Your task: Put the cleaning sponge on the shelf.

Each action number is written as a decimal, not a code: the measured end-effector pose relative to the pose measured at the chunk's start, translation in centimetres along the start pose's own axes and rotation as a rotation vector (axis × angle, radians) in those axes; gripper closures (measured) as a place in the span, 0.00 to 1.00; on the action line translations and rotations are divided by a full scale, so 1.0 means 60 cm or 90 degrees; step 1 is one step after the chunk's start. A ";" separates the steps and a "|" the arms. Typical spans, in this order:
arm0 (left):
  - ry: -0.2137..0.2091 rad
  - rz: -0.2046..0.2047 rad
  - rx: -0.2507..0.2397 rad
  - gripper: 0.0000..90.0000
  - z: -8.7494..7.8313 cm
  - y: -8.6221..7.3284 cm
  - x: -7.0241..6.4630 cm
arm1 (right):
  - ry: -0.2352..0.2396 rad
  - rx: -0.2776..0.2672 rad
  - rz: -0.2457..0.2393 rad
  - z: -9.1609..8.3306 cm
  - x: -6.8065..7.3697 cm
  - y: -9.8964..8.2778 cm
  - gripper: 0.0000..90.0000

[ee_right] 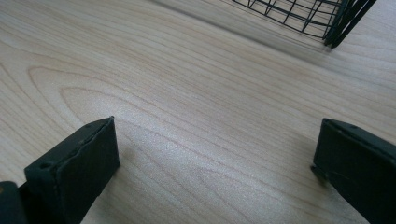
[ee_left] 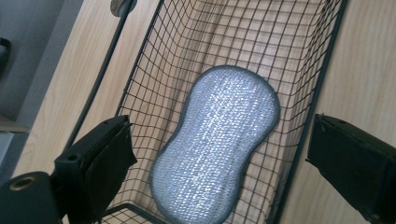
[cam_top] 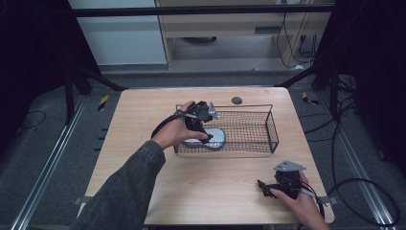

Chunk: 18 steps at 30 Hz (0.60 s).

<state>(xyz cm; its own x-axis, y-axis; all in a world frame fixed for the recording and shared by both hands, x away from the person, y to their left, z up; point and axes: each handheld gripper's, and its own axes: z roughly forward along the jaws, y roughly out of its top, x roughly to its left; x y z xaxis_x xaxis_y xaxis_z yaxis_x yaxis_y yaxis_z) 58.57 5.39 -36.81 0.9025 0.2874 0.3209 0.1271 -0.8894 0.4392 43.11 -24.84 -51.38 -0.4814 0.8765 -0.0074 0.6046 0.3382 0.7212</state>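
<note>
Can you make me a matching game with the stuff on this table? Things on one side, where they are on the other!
Things:
1. silver scrubbing pad
2. wire basket
3. left gripper
4. right gripper

Places or states:
A. open, low over bare wood near the table's front edge
B. lying flat inside the basket
C. open, above the pad
D. standing on the table's middle

Pairs: 1-B, 2-D, 3-C, 4-A

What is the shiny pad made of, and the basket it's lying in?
The pad looks like a scrubbing sponge covered in silvery woven mesh: it glitters in tiny dots and has a darker stitched edge. The basket seems to be thin metal wire with a black coating, crossed into a see-through grid. The table looks like pale wood, with grain lines.
</note>
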 end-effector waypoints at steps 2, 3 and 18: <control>-0.005 -0.011 -0.010 0.07 -0.003 -0.001 -0.004 | 0.000 0.000 0.000 0.000 0.000 0.000 0.00; -0.003 -0.015 -0.014 0.06 -0.005 -0.001 -0.007 | 0.001 0.000 -0.001 0.000 0.000 0.000 0.00; 0.001 -0.061 -0.046 0.05 -0.024 -0.008 -0.046 | 0.000 -0.001 -0.001 0.000 0.000 0.000 0.00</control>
<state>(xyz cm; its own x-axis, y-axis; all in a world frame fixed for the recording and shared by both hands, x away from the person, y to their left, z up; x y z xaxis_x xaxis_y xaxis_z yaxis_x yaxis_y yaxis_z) 55.46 5.53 -36.70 0.8871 0.3704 0.2756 0.1828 -0.8299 0.5271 43.11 -24.86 -51.37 -0.4827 0.8757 -0.0083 0.6032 0.3394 0.7217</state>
